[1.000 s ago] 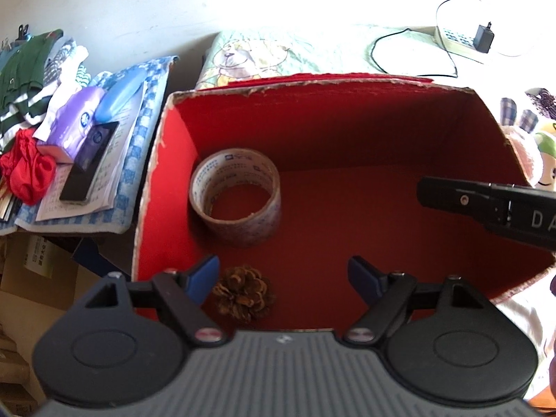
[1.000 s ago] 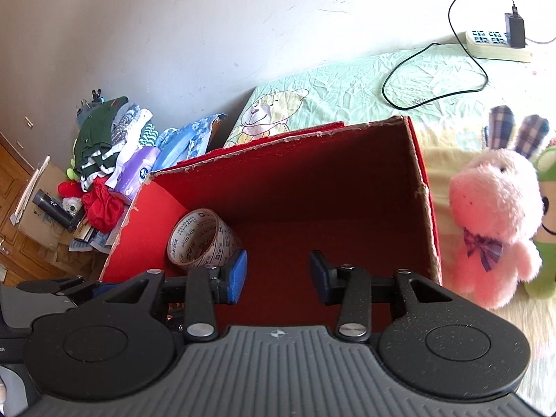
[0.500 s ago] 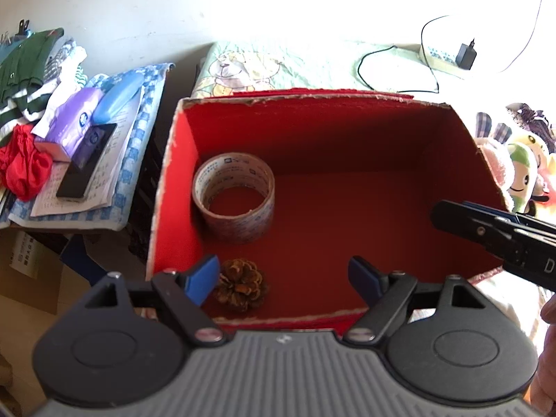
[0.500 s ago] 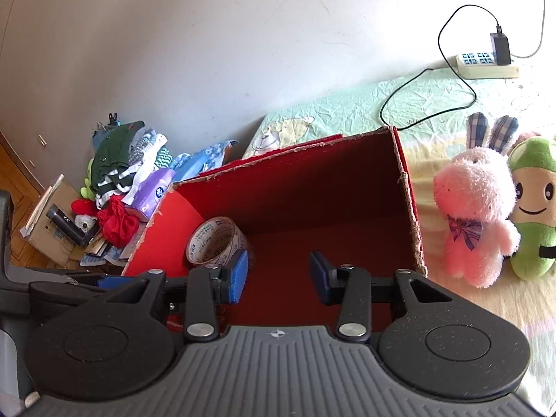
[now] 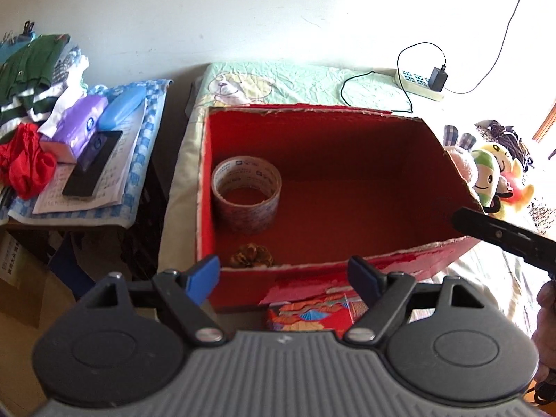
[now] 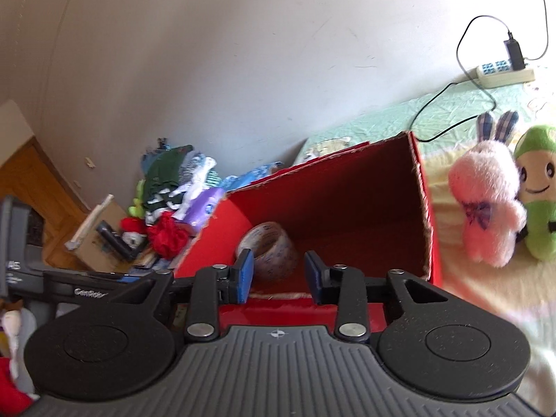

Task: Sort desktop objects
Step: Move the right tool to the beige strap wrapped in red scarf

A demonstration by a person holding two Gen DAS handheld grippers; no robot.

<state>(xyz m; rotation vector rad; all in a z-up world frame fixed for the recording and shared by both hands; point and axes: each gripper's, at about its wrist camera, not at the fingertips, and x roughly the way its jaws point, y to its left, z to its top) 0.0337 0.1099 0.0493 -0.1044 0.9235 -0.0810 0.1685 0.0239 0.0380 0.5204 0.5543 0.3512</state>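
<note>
L gripper (image 5: pixel 284 276) fingers open, empty; R gripper (image 6: pixel 278 279) likewise. Patterned red packet (image 5: pixel 312 314) lies just below/between L fingers, outside red box (image 5: pixel 347 274) — L nearer.

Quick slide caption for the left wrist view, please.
Open left gripper at the near wall of a red box holding a tape roll and pine cone.

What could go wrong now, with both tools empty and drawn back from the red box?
1. The pine cone lies hidden behind the red box's near wall; a blind reach by the left tool may hit cardboard.
2. The right tool hovers low at the torn rim and could catch it.
</note>
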